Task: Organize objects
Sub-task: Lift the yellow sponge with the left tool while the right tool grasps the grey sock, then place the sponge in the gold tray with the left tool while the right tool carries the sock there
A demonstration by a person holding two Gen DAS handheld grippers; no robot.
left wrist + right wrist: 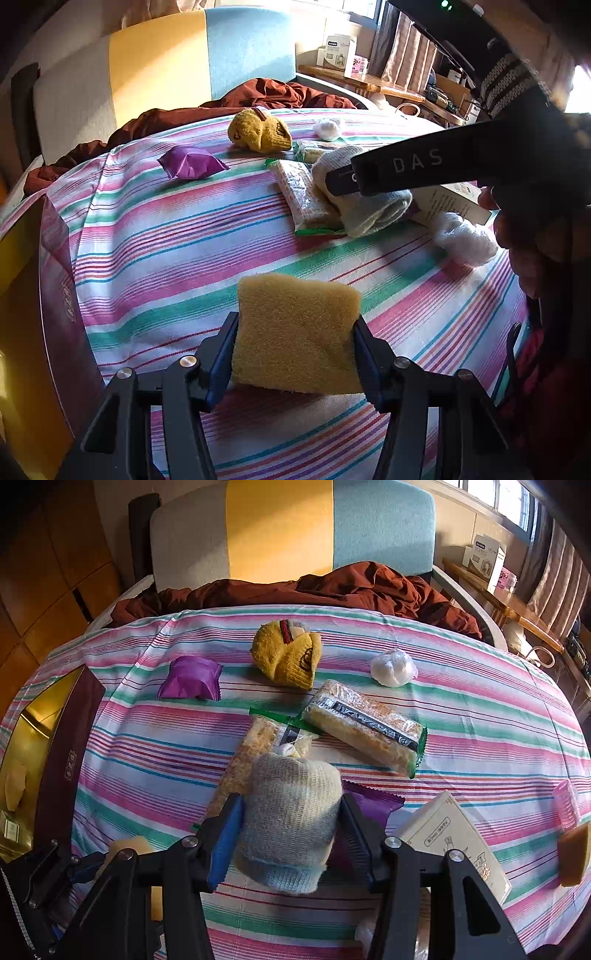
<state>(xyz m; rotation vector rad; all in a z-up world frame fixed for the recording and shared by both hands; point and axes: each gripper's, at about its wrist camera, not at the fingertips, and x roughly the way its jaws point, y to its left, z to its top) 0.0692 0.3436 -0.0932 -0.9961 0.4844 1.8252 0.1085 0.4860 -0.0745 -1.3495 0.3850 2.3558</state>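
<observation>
Left wrist view: the left tongs (295, 343), at bottom centre, are closed partway onto a yellow sponge (297, 334), its sides pinched between the two fingers and its rough, pitted face standing upright above the striped sheet (177, 236) of the bed. At right in that view the right tongs (345, 181) reach in from the upper right, with the letters "DAS" readable on the black arm, their tips at a pale rolled sock (364, 206). Right wrist view: those tongs, at bottom centre, clamp the sock (291, 819) at about its own width; it is ribbed, beige above and light blue at the lower cuff. Beyond it lie two wrapped cakes (365, 727), a purple packet (192, 677) at centre left, and a yellow sock (288, 653) at upper centre. A cream box (454, 842) at lower right bears print too small to read.
</observation>
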